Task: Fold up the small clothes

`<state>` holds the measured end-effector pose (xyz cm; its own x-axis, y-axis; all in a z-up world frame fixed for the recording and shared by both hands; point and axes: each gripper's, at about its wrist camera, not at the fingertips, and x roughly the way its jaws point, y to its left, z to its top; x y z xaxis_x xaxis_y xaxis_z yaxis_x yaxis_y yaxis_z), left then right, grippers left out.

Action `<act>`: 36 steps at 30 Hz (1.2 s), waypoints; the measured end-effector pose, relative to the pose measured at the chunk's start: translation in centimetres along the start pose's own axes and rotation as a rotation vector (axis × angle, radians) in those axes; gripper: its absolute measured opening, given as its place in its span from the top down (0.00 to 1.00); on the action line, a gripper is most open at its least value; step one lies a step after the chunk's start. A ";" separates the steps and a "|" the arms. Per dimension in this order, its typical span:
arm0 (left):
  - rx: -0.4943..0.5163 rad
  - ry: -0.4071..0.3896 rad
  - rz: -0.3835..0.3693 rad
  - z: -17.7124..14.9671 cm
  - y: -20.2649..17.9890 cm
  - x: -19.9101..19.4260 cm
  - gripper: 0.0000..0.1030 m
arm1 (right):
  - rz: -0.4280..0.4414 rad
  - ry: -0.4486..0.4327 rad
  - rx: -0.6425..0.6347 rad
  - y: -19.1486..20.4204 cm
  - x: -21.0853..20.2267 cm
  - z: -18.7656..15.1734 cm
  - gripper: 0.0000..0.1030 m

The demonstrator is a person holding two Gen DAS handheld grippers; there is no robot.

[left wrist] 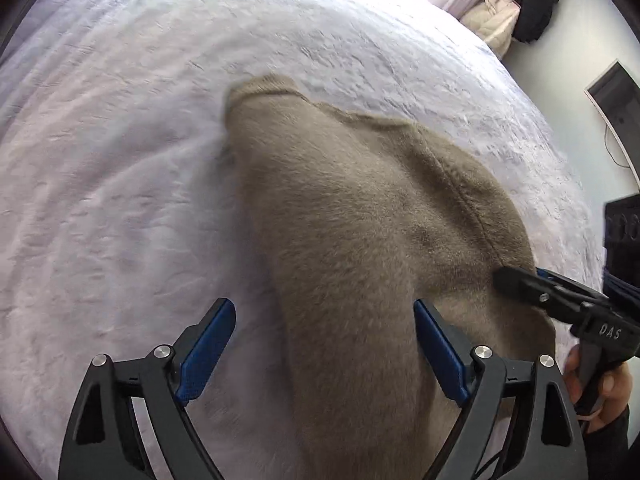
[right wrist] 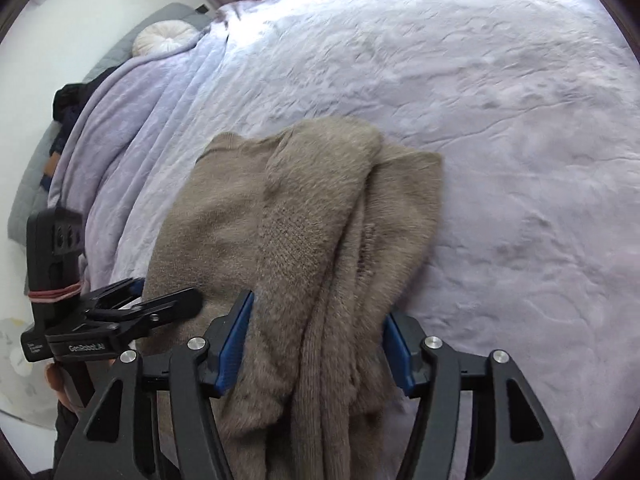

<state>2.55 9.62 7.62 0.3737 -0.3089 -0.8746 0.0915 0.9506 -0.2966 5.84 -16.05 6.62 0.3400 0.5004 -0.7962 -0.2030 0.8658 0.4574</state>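
A fuzzy taupe knitted garment (left wrist: 360, 220) lies on the lavender bedspread (left wrist: 120, 160), partly folded over itself. My left gripper (left wrist: 324, 312) is open and hovers over its near left part, one blue pad on each side of the edge. My right gripper (right wrist: 318, 308) is open, its jaws straddling the bunched folds of the garment (right wrist: 312, 208). The right gripper also shows at the garment's right edge in the left wrist view (left wrist: 516, 280). The left gripper shows at the left in the right wrist view (right wrist: 168, 296).
The bedspread (right wrist: 500, 120) spreads wide around the garment. A round white cushion (right wrist: 164, 38) and dark clothes (right wrist: 68, 104) lie at the bed's far left. Bags (left wrist: 520, 8) and a dark screen (left wrist: 616, 96) stand by the wall to the right.
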 end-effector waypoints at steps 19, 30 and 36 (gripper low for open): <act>0.038 -0.108 0.311 -7.5 0.1 -1.4 0.00 | -0.094 -0.072 -0.331 4.2 -0.3 -9.4 0.35; 0.003 -0.194 0.253 -1.6 0.7 -4.6 0.00 | -0.079 -0.168 -0.427 7.2 -4.9 -5.0 0.29; -0.059 -0.063 0.284 0.3 2.6 1.3 0.00 | -0.091 -0.081 -0.442 7.6 -0.4 -2.5 0.29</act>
<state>3.56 11.66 5.84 0.4336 -0.0267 -0.9007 -0.0775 0.9948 -0.0668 1.85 -9.65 9.39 0.4417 0.4368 -0.7836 -0.5358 0.8290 0.1602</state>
